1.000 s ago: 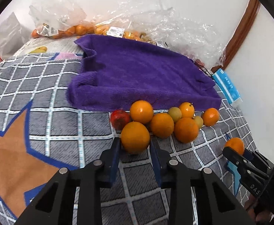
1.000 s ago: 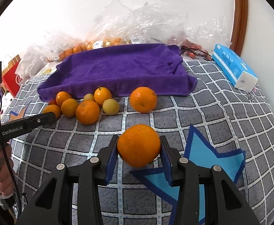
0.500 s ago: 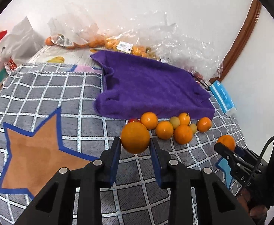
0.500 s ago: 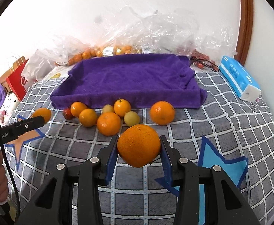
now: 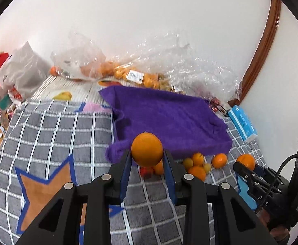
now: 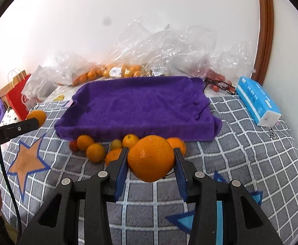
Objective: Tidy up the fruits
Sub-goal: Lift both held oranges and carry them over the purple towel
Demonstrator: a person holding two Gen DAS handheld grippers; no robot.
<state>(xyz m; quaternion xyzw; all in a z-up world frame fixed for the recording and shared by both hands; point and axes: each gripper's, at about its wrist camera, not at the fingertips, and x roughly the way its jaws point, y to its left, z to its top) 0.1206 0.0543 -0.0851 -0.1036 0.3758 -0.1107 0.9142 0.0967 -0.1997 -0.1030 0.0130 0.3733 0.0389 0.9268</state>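
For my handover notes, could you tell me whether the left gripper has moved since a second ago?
Yes. The left gripper, shut on an orange, has lifted: the loose fruit pile now sits lower and smaller in its view.

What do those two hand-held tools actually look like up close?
Each tool is matte black, with two angular arms with triangular cut-outs, silver bolt heads and blue pads on the inner faces. The right tool matches. A black cable trails from the left one, which bears white lettering.

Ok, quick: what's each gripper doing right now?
Left gripper: shut on an orange.
Right gripper: shut on a larger orange.
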